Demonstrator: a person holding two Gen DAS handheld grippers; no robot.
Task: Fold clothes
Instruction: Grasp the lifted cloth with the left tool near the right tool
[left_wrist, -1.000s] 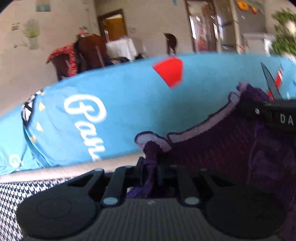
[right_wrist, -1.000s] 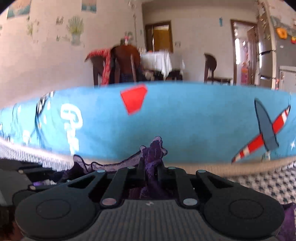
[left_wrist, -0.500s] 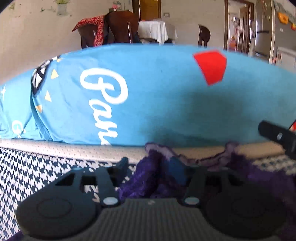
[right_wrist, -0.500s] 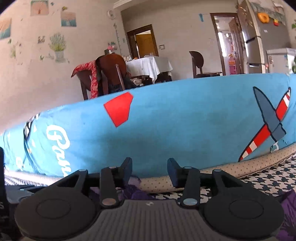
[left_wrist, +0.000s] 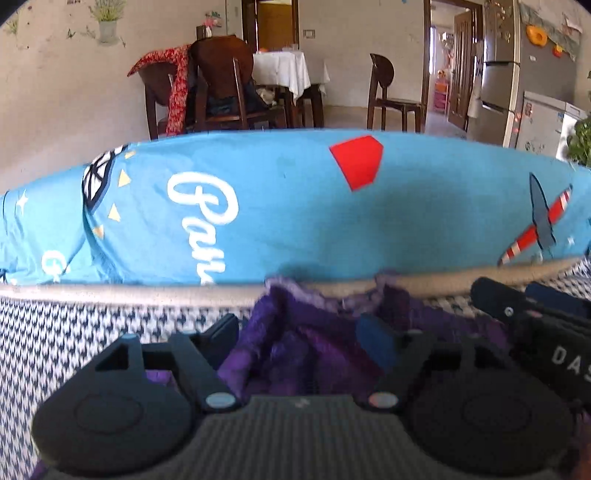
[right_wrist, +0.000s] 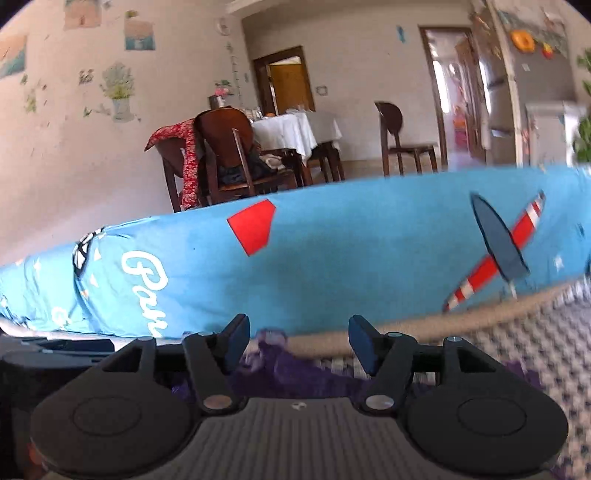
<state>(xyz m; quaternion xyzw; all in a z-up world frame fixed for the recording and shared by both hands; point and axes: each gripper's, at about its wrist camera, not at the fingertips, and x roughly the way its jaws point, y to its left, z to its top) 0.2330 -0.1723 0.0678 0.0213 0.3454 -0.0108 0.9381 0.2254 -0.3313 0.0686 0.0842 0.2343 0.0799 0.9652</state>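
A purple garment (left_wrist: 306, 343) with a pale frilled edge lies bunched on the houndstooth surface (left_wrist: 74, 325). In the left wrist view my left gripper (left_wrist: 301, 332) stands open, its fingers spread on either side of the bunched cloth, which rises between them. The right gripper's black body (left_wrist: 535, 325) shows at the right of that view. In the right wrist view my right gripper (right_wrist: 295, 341) is open just above the same purple garment (right_wrist: 280, 365), with nothing between its fingers. The left gripper's body (right_wrist: 55, 350) sits at the far left there.
A long blue printed cushion (left_wrist: 295, 206) with white lettering, a red patch and a striped rocket runs across behind the garment. Beyond it are wooden chairs (left_wrist: 218, 88), a table with a white cloth (left_wrist: 284, 70) and a fridge (left_wrist: 506, 70).
Both grippers were shut on the purple garment a second ago and have opened, letting it drop. The cloth now lies on the houndstooth surface, and both cameras have tilted up.
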